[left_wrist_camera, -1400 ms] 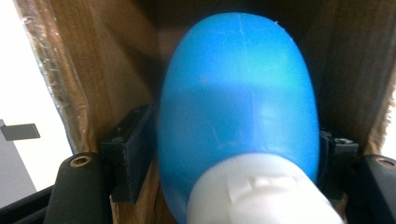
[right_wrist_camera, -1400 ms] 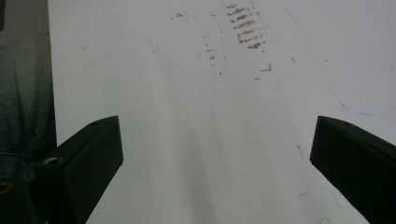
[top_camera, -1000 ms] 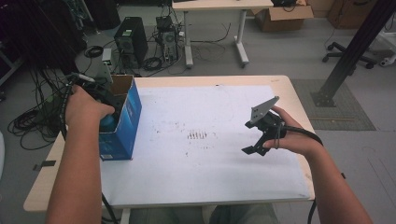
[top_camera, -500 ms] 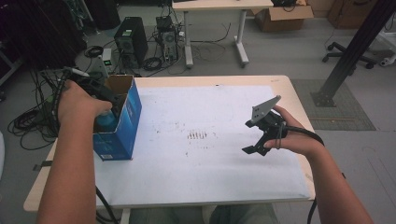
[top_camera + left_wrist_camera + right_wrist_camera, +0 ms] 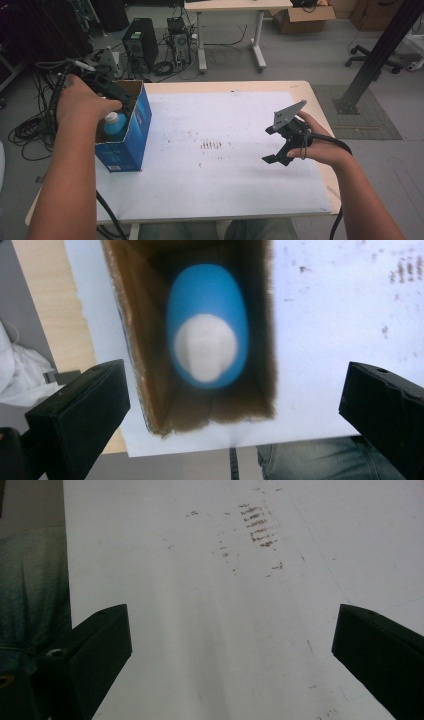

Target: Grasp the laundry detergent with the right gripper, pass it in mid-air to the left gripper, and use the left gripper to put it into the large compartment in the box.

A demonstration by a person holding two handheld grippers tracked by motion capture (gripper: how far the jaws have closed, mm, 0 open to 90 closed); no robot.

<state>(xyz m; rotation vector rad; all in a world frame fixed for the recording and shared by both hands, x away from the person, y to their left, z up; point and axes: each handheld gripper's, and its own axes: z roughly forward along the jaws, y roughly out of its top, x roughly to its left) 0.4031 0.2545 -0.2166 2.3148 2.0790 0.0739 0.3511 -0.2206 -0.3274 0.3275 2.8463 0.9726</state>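
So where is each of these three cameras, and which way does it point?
High view: above the person's side, looking forward and down at the table; both forearms and grippers show.
Left gripper view: rides the left gripper, looking down into the box at the bottle.
Right gripper view: rides the right gripper, facing the bare sheet.
High and left views share box and bottle.

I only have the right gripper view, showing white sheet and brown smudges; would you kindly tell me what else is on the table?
Observer: A blue cardboard box stands open-topped at the table's left edge.
Operator: Is anything inside it?
Observer: Yes, a blue bottle with a white cap, standing upright.
Operator: Where is the left hand-held gripper?
Observer: The left hand-held gripper hangs above the box, jaws wide open, looking down on the bottle.
Operator: And mine?
Observer: The right hand-held gripper is open above the white sheet, holding nothing.
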